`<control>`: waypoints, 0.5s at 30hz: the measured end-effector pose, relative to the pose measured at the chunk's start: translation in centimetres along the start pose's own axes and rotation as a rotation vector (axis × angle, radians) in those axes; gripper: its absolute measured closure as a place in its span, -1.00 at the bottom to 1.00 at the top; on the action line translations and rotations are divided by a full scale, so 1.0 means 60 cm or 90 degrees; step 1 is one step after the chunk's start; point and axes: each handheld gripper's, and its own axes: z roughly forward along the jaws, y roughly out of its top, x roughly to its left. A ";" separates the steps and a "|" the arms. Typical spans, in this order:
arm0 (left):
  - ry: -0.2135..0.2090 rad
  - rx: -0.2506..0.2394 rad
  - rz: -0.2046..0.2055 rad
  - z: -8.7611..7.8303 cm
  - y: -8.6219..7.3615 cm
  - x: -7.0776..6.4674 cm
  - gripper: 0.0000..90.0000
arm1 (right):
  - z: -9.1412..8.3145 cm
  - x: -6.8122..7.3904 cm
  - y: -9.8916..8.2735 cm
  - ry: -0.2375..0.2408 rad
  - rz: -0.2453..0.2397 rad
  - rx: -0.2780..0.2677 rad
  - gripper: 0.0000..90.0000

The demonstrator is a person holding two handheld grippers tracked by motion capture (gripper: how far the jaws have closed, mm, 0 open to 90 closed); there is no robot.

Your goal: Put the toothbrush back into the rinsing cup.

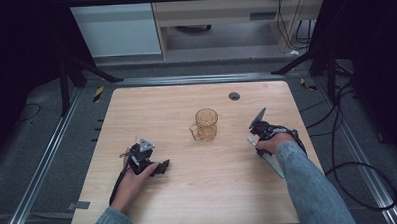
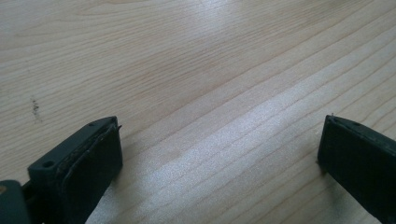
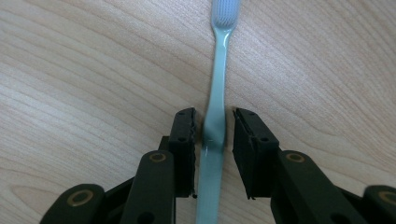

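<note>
The toothbrush [image 3: 215,112] is lying flat on the worktop [image 3: 93,70], its handle sitting between the jaws of the right hand-held gripper [image 3: 214,135], which are nearly pinching it. The left hand-held gripper [image 2: 219,149] is resting spread wide, well apart from the glass mug [image 1: 205,125].

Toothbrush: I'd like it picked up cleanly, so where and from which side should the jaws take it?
Grip the toothbrush mid-handle, from above, jaws astride its narrow sides: it lies flat on the table, and the right gripper already straddles it there.

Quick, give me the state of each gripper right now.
Left gripper: open, nothing between its jaws, over bare table.
Right gripper: jaws narrowed around the toothbrush handle; small gaps show, not yet clamped.
</note>
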 end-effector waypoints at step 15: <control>0.000 0.000 0.000 0.000 0.000 0.000 -1.00 | 0.003 -0.006 0.011 0.009 -0.001 0.022 0.74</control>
